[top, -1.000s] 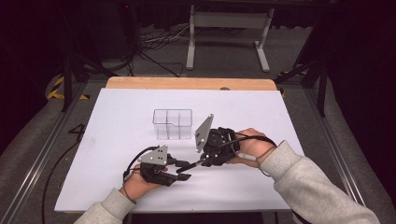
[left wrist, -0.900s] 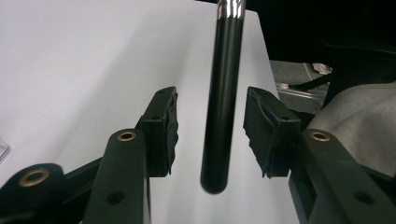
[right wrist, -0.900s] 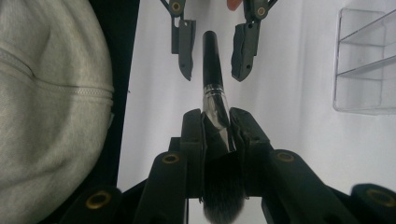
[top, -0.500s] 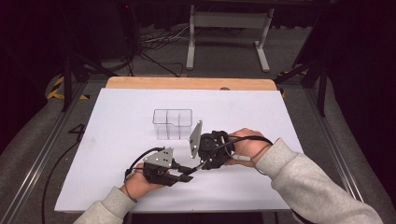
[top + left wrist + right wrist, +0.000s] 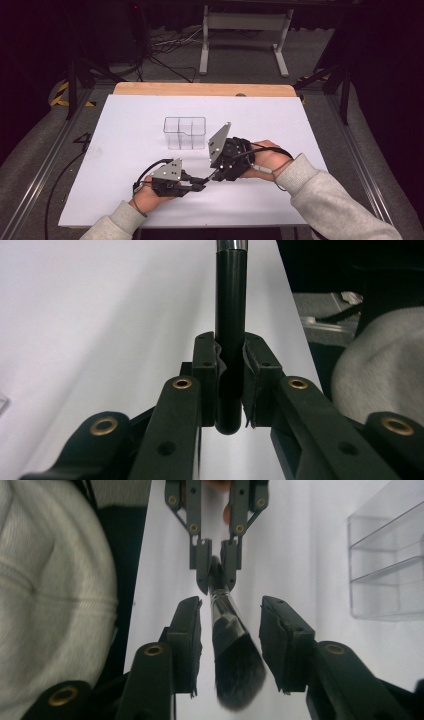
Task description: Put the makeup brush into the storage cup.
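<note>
A makeup brush (image 5: 235,650) with a black handle (image 5: 230,315), a silver ferrule and dark bristles lies level between my two grippers, low over the white table cover (image 5: 125,125). My left gripper (image 5: 230,347) has just closed its jaws and is shut on the handle's end; it faces me in the right gripper view (image 5: 216,575). My right gripper (image 5: 230,615) has just been opening. Its pads (image 5: 186,630) stand apart on either side of the bristle end without touching it. In the high view the left gripper (image 5: 200,183) and the right gripper (image 5: 214,175) meet tip to tip near the front edge.
A clear plastic box (image 5: 185,132) with compartments stands just behind the grippers, and at the right in the right gripper view (image 5: 385,565). Grey sleeves come in from the bottom. The table's wooden back edge (image 5: 200,89) lies beyond, with dark floor and cables around.
The right gripper has wobbled slightly beside the box and ends close to where it was. The left hand has kept its place at the front.
</note>
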Available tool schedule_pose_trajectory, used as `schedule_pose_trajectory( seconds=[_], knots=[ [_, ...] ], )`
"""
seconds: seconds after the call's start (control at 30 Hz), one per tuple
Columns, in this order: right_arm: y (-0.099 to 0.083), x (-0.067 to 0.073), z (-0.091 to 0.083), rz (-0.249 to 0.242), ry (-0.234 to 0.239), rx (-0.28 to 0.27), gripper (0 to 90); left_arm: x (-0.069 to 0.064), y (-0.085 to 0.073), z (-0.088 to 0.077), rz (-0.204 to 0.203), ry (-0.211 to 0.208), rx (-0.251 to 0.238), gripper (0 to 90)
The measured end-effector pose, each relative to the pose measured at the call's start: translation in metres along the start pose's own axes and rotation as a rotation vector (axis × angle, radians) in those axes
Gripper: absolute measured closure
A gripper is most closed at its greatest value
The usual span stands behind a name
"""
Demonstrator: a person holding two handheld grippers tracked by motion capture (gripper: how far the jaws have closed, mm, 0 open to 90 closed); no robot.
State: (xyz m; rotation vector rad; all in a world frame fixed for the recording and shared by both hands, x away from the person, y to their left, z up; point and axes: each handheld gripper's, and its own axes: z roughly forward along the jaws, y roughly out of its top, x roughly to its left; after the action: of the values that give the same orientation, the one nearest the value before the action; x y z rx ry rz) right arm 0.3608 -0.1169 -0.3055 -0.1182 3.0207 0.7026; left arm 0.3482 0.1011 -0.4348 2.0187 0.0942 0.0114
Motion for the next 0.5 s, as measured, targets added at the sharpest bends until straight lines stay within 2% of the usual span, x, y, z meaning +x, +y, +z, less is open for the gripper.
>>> schedule_pose_trajectory(
  seconds=[0.17, 0.27, 0.37, 0.5],
  knots=[
    [-0.021, 0.0, -0.001, 0.077, -0.042, -0.209, 57.9, 0.002, -0.004, -0.003, -0.016, 0.029, -0.072, 78.6],
    [-0.032, -0.001, 0.002, 0.123, -0.038, -0.324, 57.8, 0.002, -0.004, -0.003, -0.011, 0.038, -0.092, 78.6],
    [-0.038, 0.0, 0.008, 0.14, -0.026, -0.407, 57.4, 0.001, -0.004, -0.003, -0.006, 0.046, -0.108, 78.6],
    [-0.044, 0.002, 0.016, 0.162, -0.022, -0.489, 60.2, 0.001, -0.005, -0.004, -0.009, 0.056, -0.129, 78.5]
  ],
)
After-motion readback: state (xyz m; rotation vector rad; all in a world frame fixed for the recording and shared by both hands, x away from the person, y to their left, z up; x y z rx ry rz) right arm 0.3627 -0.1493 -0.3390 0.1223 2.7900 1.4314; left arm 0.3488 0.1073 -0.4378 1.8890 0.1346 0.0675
